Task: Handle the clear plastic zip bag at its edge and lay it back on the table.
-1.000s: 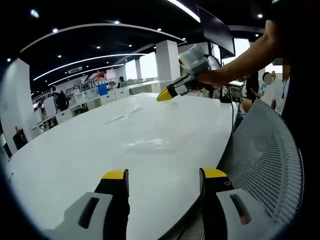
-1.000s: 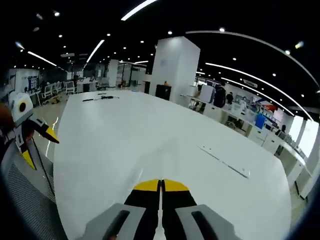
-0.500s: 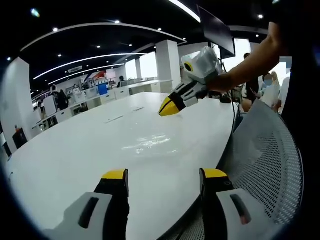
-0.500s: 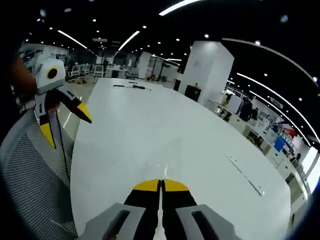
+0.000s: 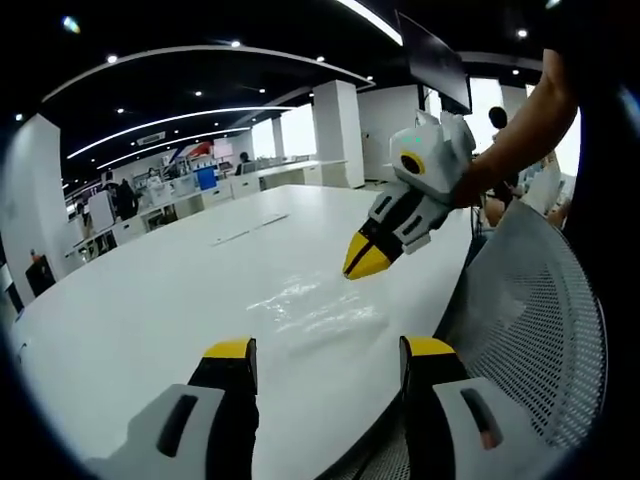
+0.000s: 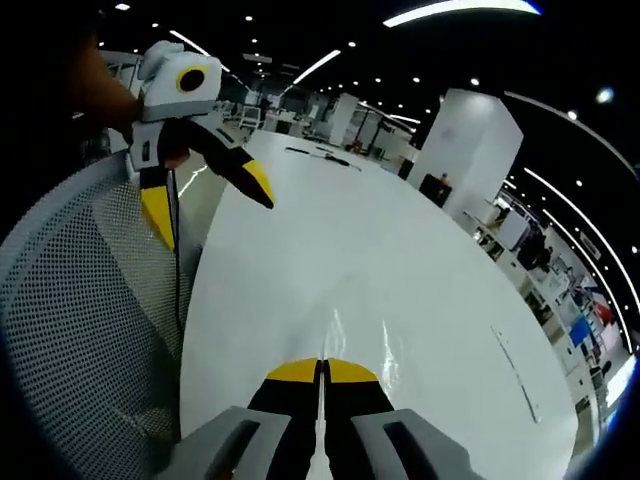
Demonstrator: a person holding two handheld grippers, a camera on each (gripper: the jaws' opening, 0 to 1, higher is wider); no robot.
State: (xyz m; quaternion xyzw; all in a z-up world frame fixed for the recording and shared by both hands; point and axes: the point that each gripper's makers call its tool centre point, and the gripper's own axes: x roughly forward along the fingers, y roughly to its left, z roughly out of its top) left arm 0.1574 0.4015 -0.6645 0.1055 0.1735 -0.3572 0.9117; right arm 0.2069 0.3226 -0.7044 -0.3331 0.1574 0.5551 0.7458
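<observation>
A large white table (image 5: 150, 300) runs away from both cameras into an open office hall with white pillars and ceiling light strips. Its surface is glossy and reflects the lights.

A grey mesh chair back (image 5: 540, 300) stands at the table's near edge; in the right gripper view the same chair (image 6: 80, 300) sits to the left of the table (image 6: 400, 280).

A person's arm (image 5: 520, 130) reaches in from the right of the left gripper view, holding the right gripper (image 5: 366, 258).

The bag (image 5: 320, 310), clear plastic, lies flat on the table just ahead of the left gripper's jaws and below the right gripper's yellow tips. It reads mainly as crinkled glints on the white top, so its outline is uncertain. In the right gripper view a faint streak of glare just beyond the tips may be the bag; it cannot be confirmed.

Left gripper (image 5: 330, 348): jaws spread wide apart, nothing between them, held over the near table edge. In the right gripper view it (image 6: 205, 200) appears at upper left, above the chair, jaws likewise parted.

Right gripper (image 6: 321, 368): jaws pressed together, tips meeting. Whether they pinch an edge of the bag cannot be told. In the left gripper view its tips point down toward the bag, close above it.
</observation>
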